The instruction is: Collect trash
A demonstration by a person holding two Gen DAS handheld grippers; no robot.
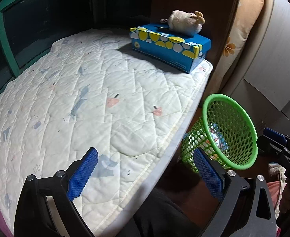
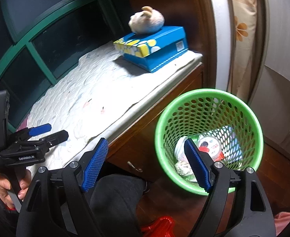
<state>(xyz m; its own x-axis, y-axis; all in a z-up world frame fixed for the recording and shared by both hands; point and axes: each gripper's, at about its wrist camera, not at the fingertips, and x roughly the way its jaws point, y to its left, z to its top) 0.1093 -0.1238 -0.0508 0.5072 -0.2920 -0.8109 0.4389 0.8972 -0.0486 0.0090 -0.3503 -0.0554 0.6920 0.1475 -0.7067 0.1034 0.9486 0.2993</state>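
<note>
Trash (image 2: 208,154): a red-and-white round lid, crumpled white wrappers and a pale blue flat packet, all lying in the bottom of the green perforated plastic wastebasket (image 2: 160,122). Basket stands on the dark wood floor just beside the counter edge, tilted slightly in both views. From the left wrist view the same basket (image 1: 249,122) shows only a bit of the colourful contents through the mesh.

Left claw (image 1: 145,174): blue ribbed pads spread wide, nothing between them. It hangs over the near edge of the white quilted pad (image 1: 85,98) that covers the counter; one finger sits above the pad, the other in front of the basket. Seen from the right wrist view, the left claw (image 2: 48,132) is over the pad's near corner, a hand (image 2: 8,185) gripping its handle.

Right claw (image 2: 147,165): pads spread wide, empty, held above the basket's near rim and the floor. Only its tip (image 1: 273,138) shows at the right edge of the left view.

Far end of the pad: blue tissue box with yellow and white dots (image 1: 170,45), a small cream plush animal (image 1: 184,22) resting on top of it. Box is well apart from both claws. Dark green-framed window (image 2: 36,51) behind the counter. Red plastic object (image 2: 158,227) on the floor at the bottom edge, can't identify it.
</note>
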